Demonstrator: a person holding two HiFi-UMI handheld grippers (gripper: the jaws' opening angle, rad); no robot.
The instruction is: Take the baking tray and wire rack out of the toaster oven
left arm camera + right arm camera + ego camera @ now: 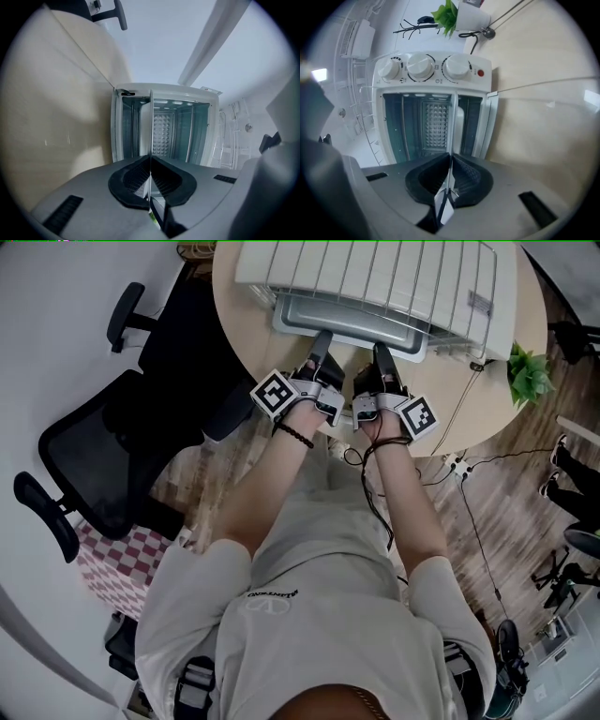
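Sitting on the round wooden table (239,334), the white toaster oven (375,273) was open. The baking tray (356,322) stuck partly out, and the left gripper (150,161) and right gripper (451,161) each clamped its front rim.

**My left claw (150,185) clamps the baking tray (148,126)**

I have it pinched tight by its thin rim, seen edge-on, running toward 12 o'clock into the open toaster oven (206,131). The pale table (56,136) fills the 9 o'clock side.
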